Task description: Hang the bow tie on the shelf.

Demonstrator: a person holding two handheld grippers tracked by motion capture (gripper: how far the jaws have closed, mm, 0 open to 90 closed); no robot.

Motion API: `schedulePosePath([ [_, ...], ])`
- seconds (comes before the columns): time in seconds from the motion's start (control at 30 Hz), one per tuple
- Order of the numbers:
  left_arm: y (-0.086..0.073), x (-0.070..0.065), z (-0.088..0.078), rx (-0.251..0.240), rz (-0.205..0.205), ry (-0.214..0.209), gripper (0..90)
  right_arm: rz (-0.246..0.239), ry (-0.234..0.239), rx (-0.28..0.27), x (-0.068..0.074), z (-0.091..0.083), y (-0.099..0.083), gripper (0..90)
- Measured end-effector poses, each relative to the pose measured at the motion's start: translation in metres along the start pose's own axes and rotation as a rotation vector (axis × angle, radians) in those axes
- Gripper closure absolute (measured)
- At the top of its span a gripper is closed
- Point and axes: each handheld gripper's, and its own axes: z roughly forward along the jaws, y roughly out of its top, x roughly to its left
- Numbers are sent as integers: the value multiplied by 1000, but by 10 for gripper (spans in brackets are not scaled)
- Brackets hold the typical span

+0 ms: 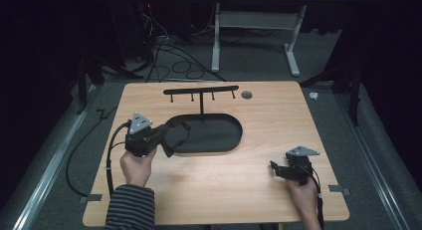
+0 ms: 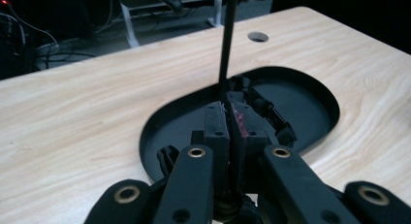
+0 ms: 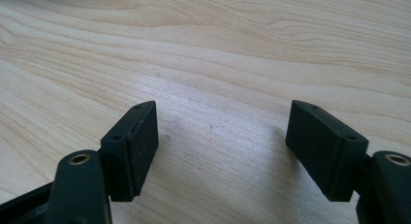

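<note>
A black T-shaped stand has a hooked crossbar [image 1: 201, 90] on a thin post [image 2: 227, 44] rising from an oval black tray [image 1: 221, 140]. My left gripper [image 1: 167, 140] reaches over the tray's left end, shut on a black strap-like band [image 1: 185, 132] that loops out past the jaws. In the left gripper view the shut gripper [image 2: 232, 118] hangs over the tray [image 2: 310, 98], and the band's links [image 2: 274, 118] trail to the right of the pads. My right gripper [image 1: 276, 169] rests low over bare wood near the front right, open, with nothing between its pads [image 3: 138, 136].
A round cable hole [image 1: 247, 94] sits in the table behind the stand, right of the crossbar. Bare wood stretches across the table's front and right [image 1: 268, 120]. Cables and a white desk frame [image 1: 217, 36] lie on the floor beyond the far edge.
</note>
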Motion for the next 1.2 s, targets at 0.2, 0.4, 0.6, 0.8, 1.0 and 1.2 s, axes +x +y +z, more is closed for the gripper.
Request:
schedulePosePath([
  [0.2, 8, 3, 1, -4, 6, 8, 863, -1, 0, -1, 0, 0, 0, 287],
  [0.4, 18, 4, 2, -24, 15, 19, 863, -1, 0, -1, 0, 0, 0, 286],
  [0.6, 26, 7, 2, -43, 17, 32, 863, -1, 1, 0, 0, 0, 0, 287],
  [0.8, 36, 12, 3, -52, 20, 51, 864, 0, 1, 0, 0, 0, 0, 286],
  [1.0, 46, 14, 3, -61, 31, 66, 864, -1, 0, 0, 0, 0, 0, 286],
  [1.2, 53, 19, 7, -68, 29, 90, 864, 0, 1, 0, 0, 0, 0, 287],
])
